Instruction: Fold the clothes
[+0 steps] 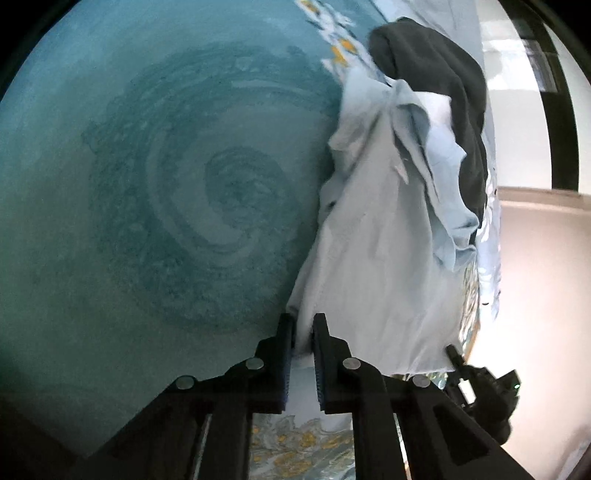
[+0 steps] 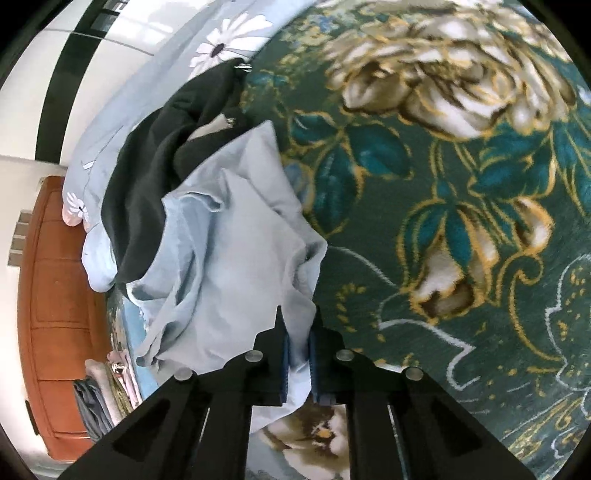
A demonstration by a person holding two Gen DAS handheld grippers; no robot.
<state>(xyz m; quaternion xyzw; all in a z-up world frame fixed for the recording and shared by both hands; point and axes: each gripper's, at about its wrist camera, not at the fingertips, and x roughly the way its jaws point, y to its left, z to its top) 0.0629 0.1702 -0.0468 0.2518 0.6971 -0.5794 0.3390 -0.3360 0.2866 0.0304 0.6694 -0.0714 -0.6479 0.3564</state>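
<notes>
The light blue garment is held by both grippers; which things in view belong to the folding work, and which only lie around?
Belong to the job:
- light blue garment
- left gripper, shut on it
- right gripper, shut on it

Only lying about:
- dark garment
- floral blanket
- daisy-print bedding
- folded clothes stack

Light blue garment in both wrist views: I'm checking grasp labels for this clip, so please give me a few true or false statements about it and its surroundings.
1. Both grippers pinch the crumpled light blue cotton garment. True: the left gripper and the right gripper each have cloth between their fingers.
2. A red towel lies by the garment. False: a dark, nearly black garment lies against it.
3. The garment is neatly folded flat. False: it is bunched and wrinkled.
4. The right wrist view shows a dark green floral blanket. True.
5. A stack of folded clothes sits near an orange-brown wooden panel. True.
</notes>
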